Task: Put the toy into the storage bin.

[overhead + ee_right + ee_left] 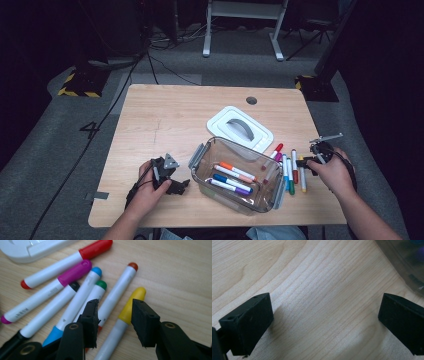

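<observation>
- Yellow-capped marker (130, 308) lies between the jaws of the right gripper (113, 315), outermost in the row of loose markers on the table (165, 115) just right of the clear plastic box (235, 175).
- Jaws of the right gripper stand part spread, one on each side of the yellow cap; the pads do not yet press on it.
- Judgement: the step in hand is picking this marker for transfer into the box. To do it well, centre the jaws across the barrel, keep the inner jaw clear of the brown-capped marker (117, 290) just beside it, close squarely and lift straight up so the neighbours stay undisturbed.
- Left gripper (167, 175) rests on the table just left of the box, jaws spread wide with bare wood between them.
- White lid (240, 129) lies flat behind the box, touching or nearly touching its far rim.
- Count, loose beside the box: seven markers — red, purple, black, blue, green, brown, yellow.
- Count, inside the box: about four markers, among them orange, blue and purple caps; the exact number is hard to tell through the plastic.
- Count: one box, one lid, two grippers.
</observation>
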